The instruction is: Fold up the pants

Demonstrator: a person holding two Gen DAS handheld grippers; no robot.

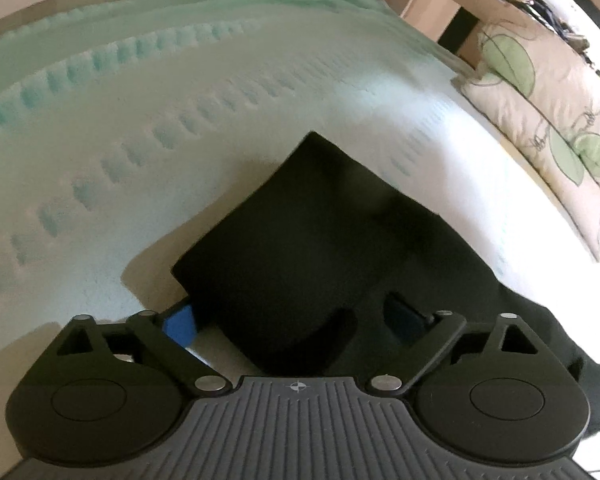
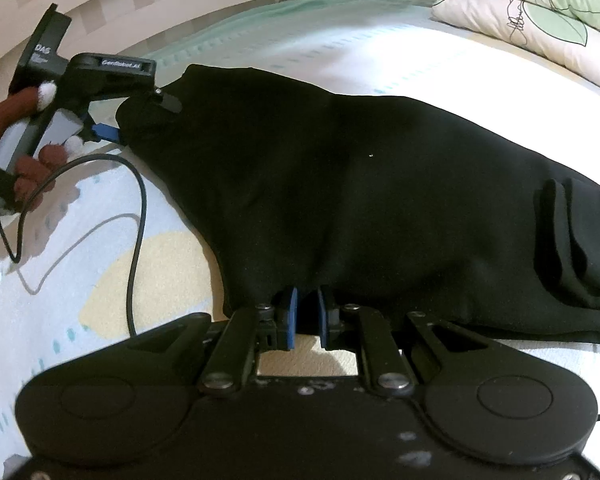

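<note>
Black fabric, the pants, lay spread on the pale bed sheet, running from the near hem between the right gripper and away to the far corner at the left gripper. The right gripper's blue pads were pinched on the near edge of the cloth. The left gripper's jaws stood wide apart, straddling the corner without pressing it. If the right hand pulled now, I judged, the free far corner would likely drag or slump and the fold would skew; the cable looping beside the cloth could also snag. How many layers the right pads held was hidden in the dark folds. The left gripper's right finger was lost against the black cloth, and the pants ran out of frame to the right, past the leaf-print pillows.
</note>
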